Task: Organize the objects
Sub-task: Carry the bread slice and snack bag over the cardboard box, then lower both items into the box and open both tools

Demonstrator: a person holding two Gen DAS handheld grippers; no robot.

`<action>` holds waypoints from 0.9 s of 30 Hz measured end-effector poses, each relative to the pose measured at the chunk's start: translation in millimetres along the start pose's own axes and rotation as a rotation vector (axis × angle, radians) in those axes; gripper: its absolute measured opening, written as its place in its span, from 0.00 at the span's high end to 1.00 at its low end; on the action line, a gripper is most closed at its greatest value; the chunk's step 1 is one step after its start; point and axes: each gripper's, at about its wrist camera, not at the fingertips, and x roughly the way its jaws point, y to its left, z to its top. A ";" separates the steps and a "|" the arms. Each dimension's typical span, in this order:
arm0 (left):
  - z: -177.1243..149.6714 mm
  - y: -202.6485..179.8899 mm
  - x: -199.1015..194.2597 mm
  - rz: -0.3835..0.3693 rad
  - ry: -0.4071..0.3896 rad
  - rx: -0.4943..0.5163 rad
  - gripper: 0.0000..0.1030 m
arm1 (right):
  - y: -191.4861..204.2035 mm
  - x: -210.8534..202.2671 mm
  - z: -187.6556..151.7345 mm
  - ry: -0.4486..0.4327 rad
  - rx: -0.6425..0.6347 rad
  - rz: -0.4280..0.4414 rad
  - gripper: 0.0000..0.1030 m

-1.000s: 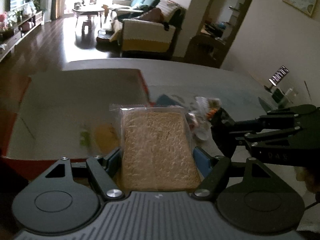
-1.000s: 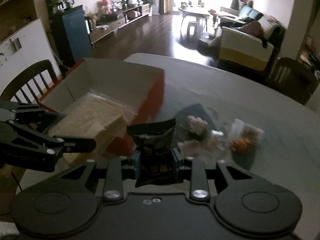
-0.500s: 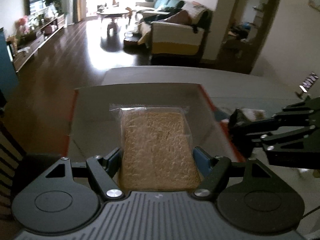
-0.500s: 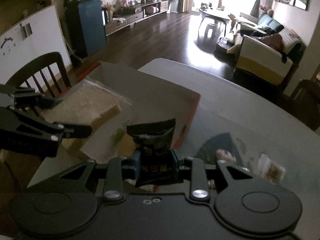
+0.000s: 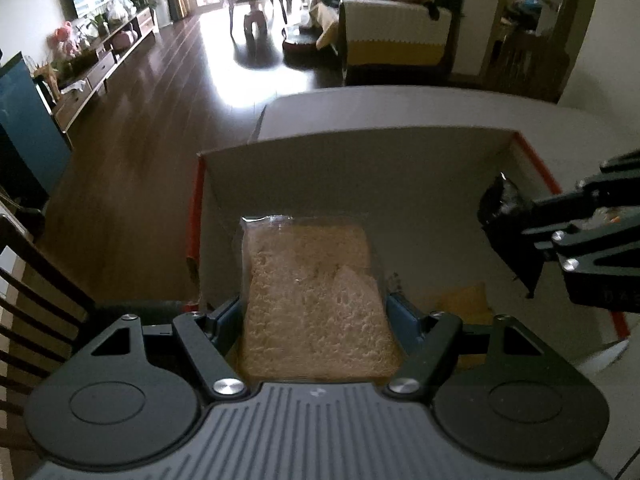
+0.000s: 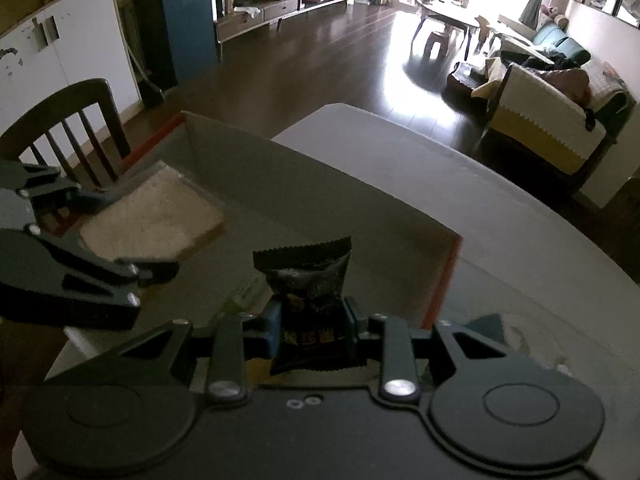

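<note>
My left gripper (image 5: 314, 308) is shut on a clear-wrapped pack of bread slices (image 5: 316, 292), held over the left part of a red cardboard box (image 5: 360, 168) with a grey inside. In the right wrist view the same bread pack (image 6: 156, 216) sits in the left gripper (image 6: 132, 232) above the box (image 6: 304, 208). My right gripper (image 6: 310, 320) is shut on a small black snack packet (image 6: 308, 304), which stands upright over the box's near side. That packet (image 5: 504, 216) and the right gripper (image 5: 532, 220) show at the right edge of the left wrist view.
The box stands on a grey table (image 6: 540, 264). A yellow packet (image 5: 468, 300) lies on the box floor, and something green (image 6: 240, 296) shows there too. A dark wooden chair (image 6: 68, 128) stands left of the table. Beyond are a dark floor and a sofa (image 5: 396, 32).
Both grippers have swung left over the box with their loads still held. The loose snacks on the table have slid out of view to the right.
</note>
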 end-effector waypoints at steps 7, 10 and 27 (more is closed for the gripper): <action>7.2 -9.6 21.9 0.014 0.042 0.042 0.26 | 0.8 35.4 8.5 0.058 0.015 -0.043 0.71; 7.0 -16.9 26.8 0.036 0.053 0.081 0.26 | 1.7 48.0 7.7 0.084 0.030 -0.048 0.71; 1.7 -22.4 27.7 0.024 0.072 0.098 0.26 | 3.5 57.8 -1.2 0.120 -0.004 -0.023 0.60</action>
